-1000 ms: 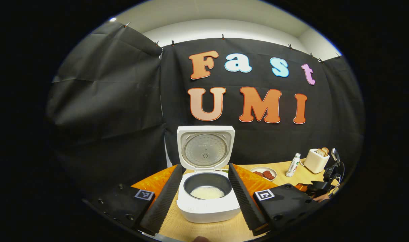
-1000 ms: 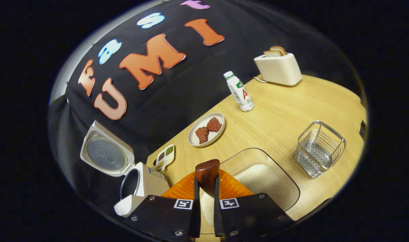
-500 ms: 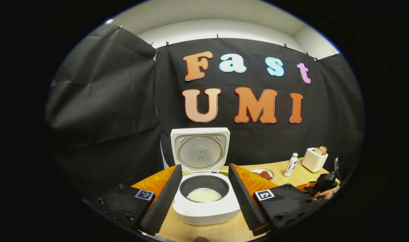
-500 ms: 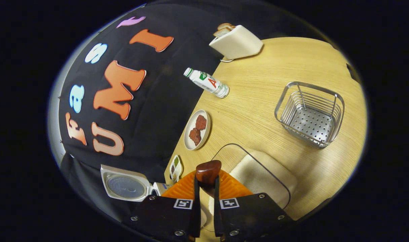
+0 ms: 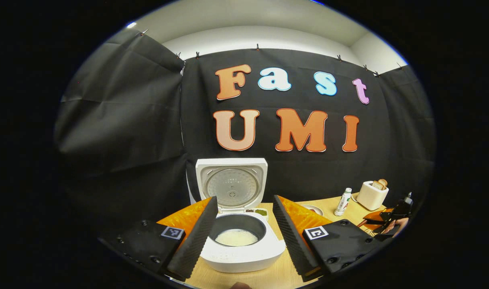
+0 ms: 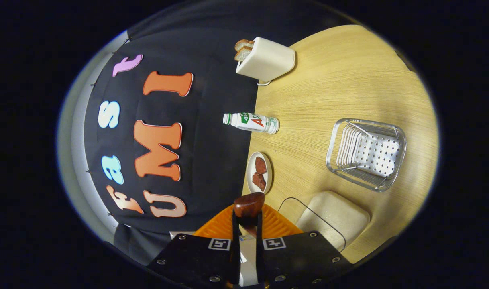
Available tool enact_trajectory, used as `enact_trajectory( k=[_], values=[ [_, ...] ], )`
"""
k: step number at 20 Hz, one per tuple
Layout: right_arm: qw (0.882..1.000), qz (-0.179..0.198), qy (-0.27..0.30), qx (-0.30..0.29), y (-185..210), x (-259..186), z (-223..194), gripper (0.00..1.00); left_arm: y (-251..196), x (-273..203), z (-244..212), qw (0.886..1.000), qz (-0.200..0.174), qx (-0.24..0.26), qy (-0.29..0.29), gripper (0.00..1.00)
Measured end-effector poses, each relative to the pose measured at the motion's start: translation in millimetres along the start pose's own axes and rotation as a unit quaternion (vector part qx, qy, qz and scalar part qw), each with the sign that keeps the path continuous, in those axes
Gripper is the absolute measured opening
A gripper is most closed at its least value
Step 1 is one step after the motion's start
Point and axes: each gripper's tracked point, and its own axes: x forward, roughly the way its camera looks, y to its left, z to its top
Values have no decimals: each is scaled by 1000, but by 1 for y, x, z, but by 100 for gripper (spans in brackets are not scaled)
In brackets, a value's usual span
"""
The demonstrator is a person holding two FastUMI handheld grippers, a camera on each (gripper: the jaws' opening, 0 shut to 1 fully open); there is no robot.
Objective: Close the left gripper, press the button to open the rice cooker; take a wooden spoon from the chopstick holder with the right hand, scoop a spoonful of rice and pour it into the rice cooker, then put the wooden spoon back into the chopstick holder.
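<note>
Bottom centre of the right gripper view: spoon [image 6: 249, 205] pinched between the narrow jaws of the right gripper [image 6: 247, 241], end poking above the fingertips. Right of it, rice tub [image 6: 333, 216]; wire holder [image 6: 367, 152] at right. In the left gripper view, left gripper [image 5: 241, 228] spread wide around the open cooker [image 5: 236, 241], rice in its pot.

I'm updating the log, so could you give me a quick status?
Left gripper open, before open rice cooker. Right gripper shut on wooden spoon. Chopstick holder unobstructed.
</note>
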Motion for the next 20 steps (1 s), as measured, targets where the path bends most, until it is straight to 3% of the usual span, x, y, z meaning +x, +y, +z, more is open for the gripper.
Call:
enact_trajectory(
  k=[1, 2, 6, 11, 20],
  values=[
    [1000, 8, 2, 8, 5, -2, 2, 10, -2, 0, 2, 1000, -1, 1, -2, 94],
    [1000, 17, 3, 17, 10, -3, 3, 15, -2, 0, 3, 1000, -1, 1, -3, 93],
    [997, 48, 14, 61, 35, -7, 6, 15, 4, -5, 5, 1000, 7, -4, -8, 93],
    [993, 84, 44, 65, 88, 0, -20, 15, 19, -15, 6, 999, 26, -14, -15, 93],
    [985, 122, 117, -19, 178, 61, -130, 15, 72, -28, -1, 996, 81, -41, -19, 93]
  ],
)
